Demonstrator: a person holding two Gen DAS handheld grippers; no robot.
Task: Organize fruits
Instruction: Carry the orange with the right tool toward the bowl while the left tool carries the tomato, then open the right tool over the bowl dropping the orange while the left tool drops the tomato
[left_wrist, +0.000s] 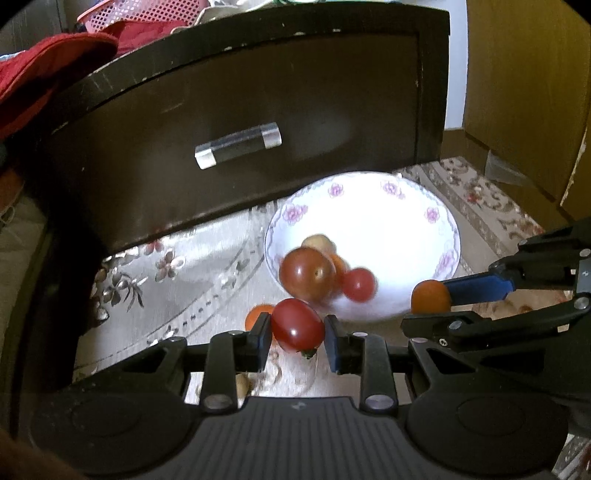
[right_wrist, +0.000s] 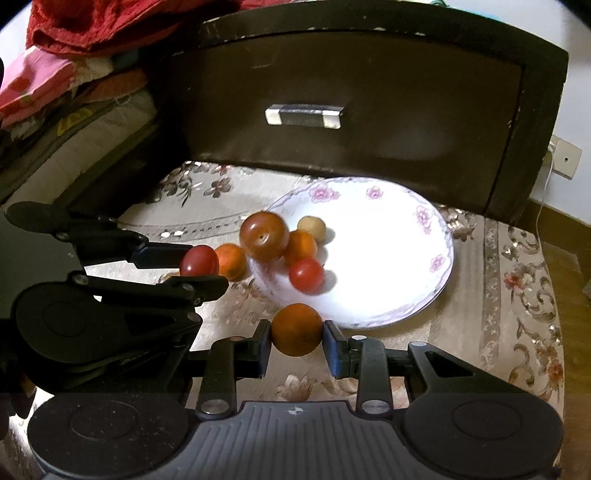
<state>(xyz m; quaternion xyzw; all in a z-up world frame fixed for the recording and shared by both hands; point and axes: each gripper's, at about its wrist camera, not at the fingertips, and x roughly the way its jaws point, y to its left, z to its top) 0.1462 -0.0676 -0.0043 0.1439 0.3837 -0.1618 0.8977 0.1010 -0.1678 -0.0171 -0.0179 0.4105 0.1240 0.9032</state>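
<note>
A white floral plate (left_wrist: 424, 221) (right_wrist: 399, 221) lies on a patterned cloth. On its near-left side sit a large brownish-red tomato (left_wrist: 306, 274) (right_wrist: 263, 236), a small red tomato (left_wrist: 358, 284) (right_wrist: 306, 275), an orange fruit (right_wrist: 302, 243) and a small pale fruit (right_wrist: 311, 228). My left gripper (left_wrist: 297, 330) (right_wrist: 201, 264) is shut on a red tomato (left_wrist: 297, 325) (right_wrist: 198, 261) just left of the plate. My right gripper (right_wrist: 296, 330) (left_wrist: 432, 301) is shut on an orange fruit (right_wrist: 296, 329) (left_wrist: 430, 297) at the plate's near edge. Another orange fruit (right_wrist: 231, 261) (left_wrist: 258, 315) lies on the cloth.
A dark drawer front (left_wrist: 240, 122) (right_wrist: 351, 103) with a clear handle (left_wrist: 238, 145) (right_wrist: 303, 116) stands right behind the plate. Red cloth and stacked fabrics (right_wrist: 74, 55) lie at the left. A wooden cabinet (left_wrist: 528, 92) stands at the right.
</note>
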